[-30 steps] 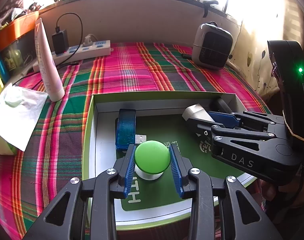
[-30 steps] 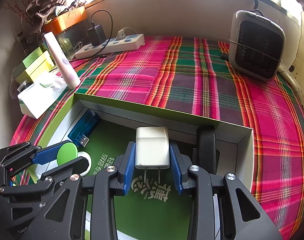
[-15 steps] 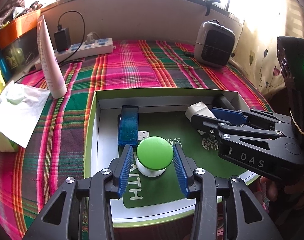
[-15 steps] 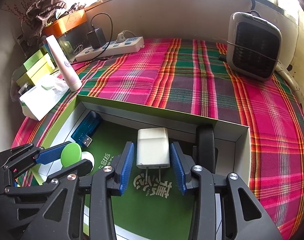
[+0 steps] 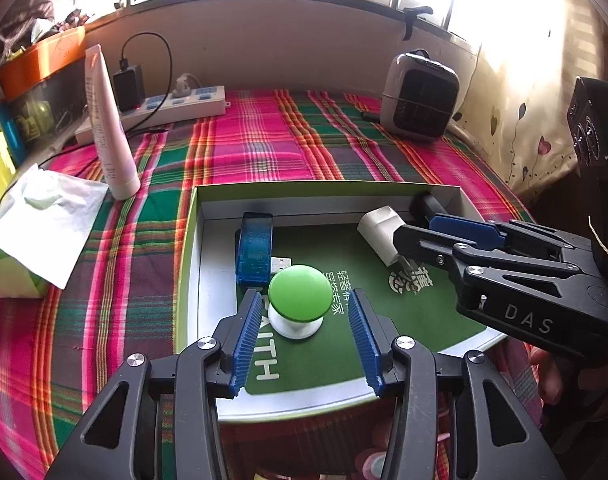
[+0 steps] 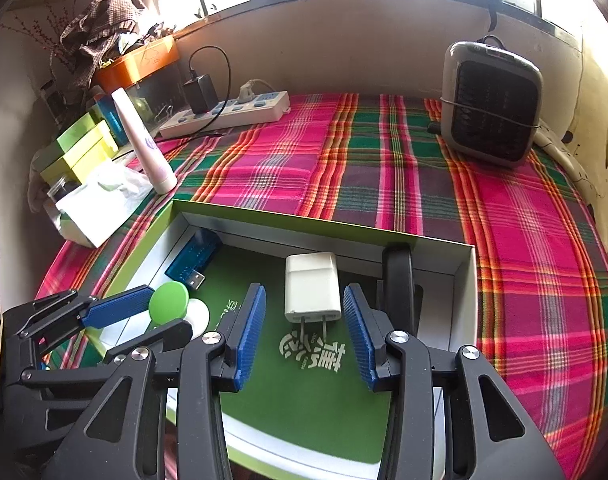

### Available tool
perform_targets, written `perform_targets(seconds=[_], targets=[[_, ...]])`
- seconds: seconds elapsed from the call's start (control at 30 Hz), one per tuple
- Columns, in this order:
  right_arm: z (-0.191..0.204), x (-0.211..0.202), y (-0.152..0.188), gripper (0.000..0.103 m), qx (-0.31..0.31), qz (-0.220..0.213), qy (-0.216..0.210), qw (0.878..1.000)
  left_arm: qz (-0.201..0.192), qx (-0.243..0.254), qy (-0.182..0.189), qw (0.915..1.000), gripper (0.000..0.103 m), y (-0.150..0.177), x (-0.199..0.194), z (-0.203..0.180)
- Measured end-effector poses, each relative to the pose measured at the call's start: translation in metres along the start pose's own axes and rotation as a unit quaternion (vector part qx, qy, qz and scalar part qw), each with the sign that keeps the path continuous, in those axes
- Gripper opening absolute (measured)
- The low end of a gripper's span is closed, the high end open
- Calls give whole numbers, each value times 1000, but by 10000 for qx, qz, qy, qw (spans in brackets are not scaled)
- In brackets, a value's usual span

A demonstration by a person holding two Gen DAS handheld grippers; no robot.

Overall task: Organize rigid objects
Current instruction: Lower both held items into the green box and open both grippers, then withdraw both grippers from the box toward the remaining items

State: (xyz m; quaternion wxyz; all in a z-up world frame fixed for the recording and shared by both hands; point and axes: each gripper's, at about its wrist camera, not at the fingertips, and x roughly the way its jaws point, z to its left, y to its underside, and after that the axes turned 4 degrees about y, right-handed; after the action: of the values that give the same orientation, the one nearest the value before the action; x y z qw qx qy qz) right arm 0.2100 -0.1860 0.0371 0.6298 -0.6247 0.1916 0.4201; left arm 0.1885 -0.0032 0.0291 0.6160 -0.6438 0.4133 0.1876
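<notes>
The left gripper (image 5: 302, 328) has just been opening: its blue pads (image 5: 246, 334) now stand spread clear of the green knob (image 5: 300, 290), which a second ago they pinched. The knob sits between them on its white base, on the floor of the box (image 5: 194, 240). The right gripper (image 6: 304, 330) has likewise been opening, and its pads (image 6: 250, 330) flank the white charger (image 6: 313, 286) without touching it; a second ago they clamped its sides. The charger lies flat in the box with its prongs toward the gripper.

Both pieces look placed and let go, so this step of the sorting seems done; the next move is likely to draw back for another item.

Also in the box: a blue USB stick (image 5: 255, 248) just behind the knob at the far-left wall, and a black object (image 6: 398, 280) just right of the charger.

The box rests on a plaid cloth (image 6: 344, 168). Beyond it, under a bright window, stand a small heater (image 6: 490, 102) at far right, a power strip (image 6: 228, 114) at far left, a pale tube (image 5: 108, 128) and tissues (image 5: 40, 216) to the left.
</notes>
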Motion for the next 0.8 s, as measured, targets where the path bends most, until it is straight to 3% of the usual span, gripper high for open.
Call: perform_targets(seconds=[0.37,0.8], targets=[[0,-35,21,43,124,-235,-13,9996,-280,-108,-17,9995,45,13,-36,1],[-17,-71,56,43,387,-415,150,9983,-557,-440,-174,9973,45,34,-74,28]])
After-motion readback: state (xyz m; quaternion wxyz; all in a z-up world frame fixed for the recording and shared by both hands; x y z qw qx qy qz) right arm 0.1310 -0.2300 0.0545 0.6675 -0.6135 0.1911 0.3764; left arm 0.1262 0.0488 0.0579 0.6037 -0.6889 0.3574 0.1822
